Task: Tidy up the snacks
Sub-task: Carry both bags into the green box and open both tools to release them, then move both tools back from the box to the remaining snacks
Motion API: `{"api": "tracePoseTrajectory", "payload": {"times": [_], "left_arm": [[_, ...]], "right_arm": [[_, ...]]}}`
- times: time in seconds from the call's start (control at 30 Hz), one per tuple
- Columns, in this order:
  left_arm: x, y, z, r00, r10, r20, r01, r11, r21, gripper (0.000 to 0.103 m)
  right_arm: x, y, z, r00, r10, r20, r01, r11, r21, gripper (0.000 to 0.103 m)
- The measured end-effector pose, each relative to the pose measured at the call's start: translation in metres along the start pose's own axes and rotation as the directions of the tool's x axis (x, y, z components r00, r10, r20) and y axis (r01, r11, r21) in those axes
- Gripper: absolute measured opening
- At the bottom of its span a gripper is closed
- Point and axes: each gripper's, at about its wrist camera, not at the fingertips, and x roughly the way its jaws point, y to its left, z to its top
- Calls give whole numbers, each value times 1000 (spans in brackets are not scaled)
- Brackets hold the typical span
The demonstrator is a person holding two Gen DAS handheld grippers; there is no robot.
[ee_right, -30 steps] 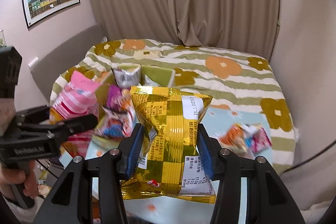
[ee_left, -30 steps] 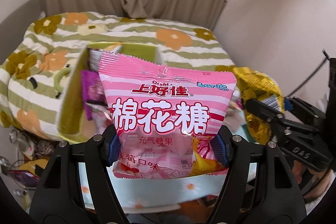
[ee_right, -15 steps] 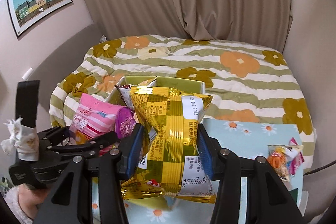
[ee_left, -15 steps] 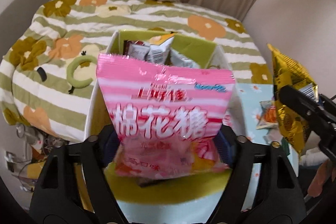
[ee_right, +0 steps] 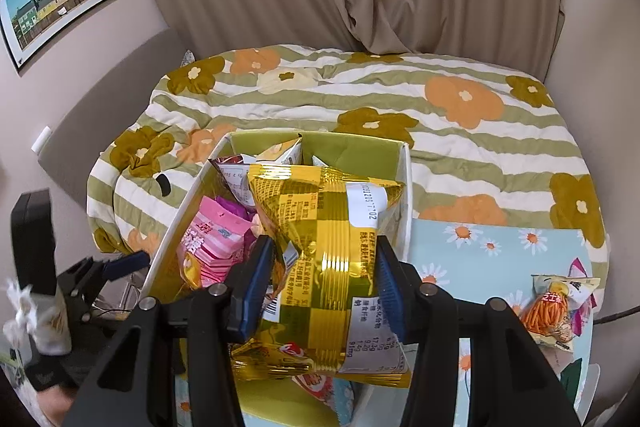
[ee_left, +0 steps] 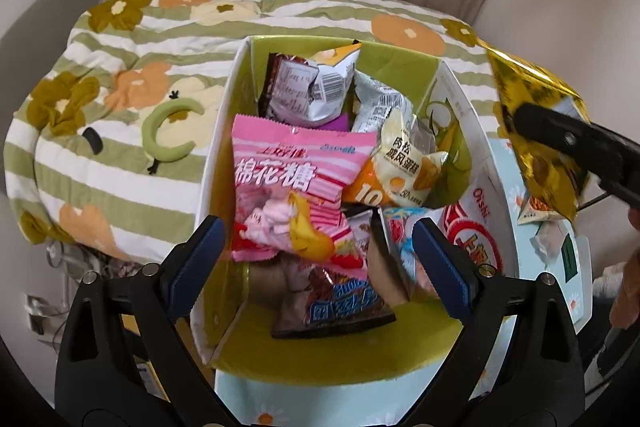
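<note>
The left tongs [ee_left: 316, 251] are spread wide with nothing held between them. The pink marshmallow bag [ee_left: 292, 195] is lying inside the green box [ee_left: 404, 63], on top of the other snack bags. It is not touched by the tongs.

The right tongs [ee_right: 320, 287] are closed on the gold snack bag [ee_right: 328, 243], which is pinched at its middle and held up over the near side of the box. A small orange snack bag [ee_right: 556, 311] is seen off to the right on the flowered tabletop [ee_right: 480, 251], well apart from the box.

The step in hand seems to be the gold bag being put into the box. It is best done if the bag is brought over an open spot, perhaps near the right wall, and lowered until it is resting on the pile. Only then should the tongs be opened, so the bag is not dropped on the rim. The box looks quite full, so the bag should be laid flat and not left sticking up. The left tongs should be kept out of the way.
</note>
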Motion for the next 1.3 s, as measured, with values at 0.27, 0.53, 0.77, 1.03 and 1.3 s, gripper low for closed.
{"api": "tracePoseTrajectory", "payload": {"times": [0.27,0.53,0.77,1.03,1.3], "left_arm": [[-6,10,-10,1000,28,0,-28,1000,-4,94],[-10,21,-20,1000,22,-7,-22,999,-32,94],[-22,22,-26,1000,9,12,-9,999,-32,94],[-48,6,-29,998,-30,60,29,1000,5,94],[-77,-48,-40,992,-66,111,63,998,28,94]], "right_arm": [[32,18,13,998,45,-52,-45,999,9,46],[45,27,4,993,109,-50,-108,994,19,103],[31,36,-6,996,83,-30,-84,996,-36,102],[-13,35,-16,999,34,29,-33,999,-43,103],[-85,-3,-43,990,-12,142,15,1000,-19,103]]}}
